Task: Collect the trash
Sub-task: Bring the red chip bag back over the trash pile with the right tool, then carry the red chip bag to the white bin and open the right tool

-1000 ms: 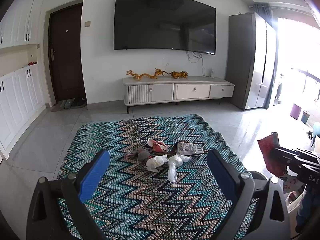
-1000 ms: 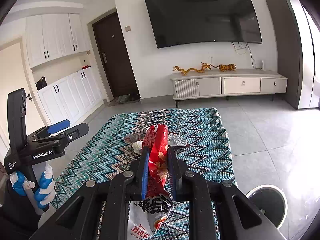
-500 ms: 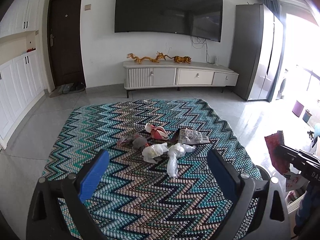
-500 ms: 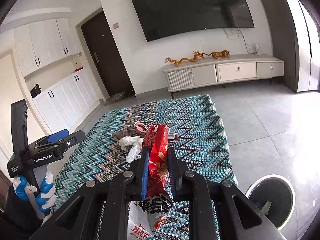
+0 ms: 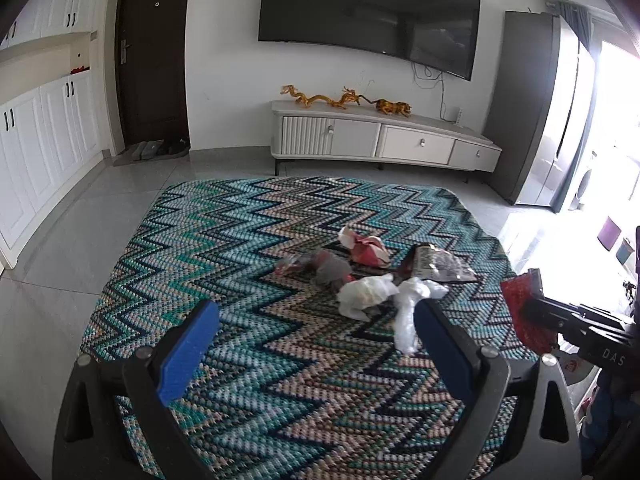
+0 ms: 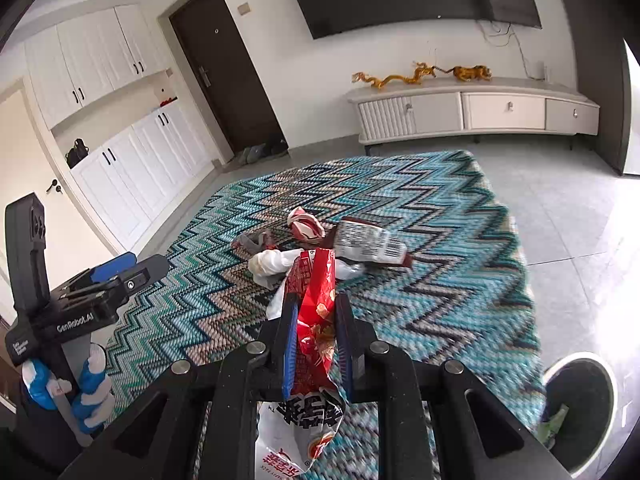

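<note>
Both claws have dipped toward the zigzag-patterned teal rug (image 5: 248, 248), nearer the crumpled wrappers and white plastic bags (image 5: 372, 276) piled there. The right claw (image 6: 316, 312) is clamped on a red crinkled snack bag (image 6: 316, 320), with a white-rimmed round bin (image 6: 578, 408) at its lower right. The left claw (image 5: 320, 320) hangs wide apart, holding nothing.

Daylight pours in from the right, blowing out that edge of the left wrist view to white glare and gleaming off the floor tiles (image 5: 532, 240). Both views bulge at dark, vignetted corners. The rug (image 6: 460, 280) smears with motion blur in the right wrist view.
</note>
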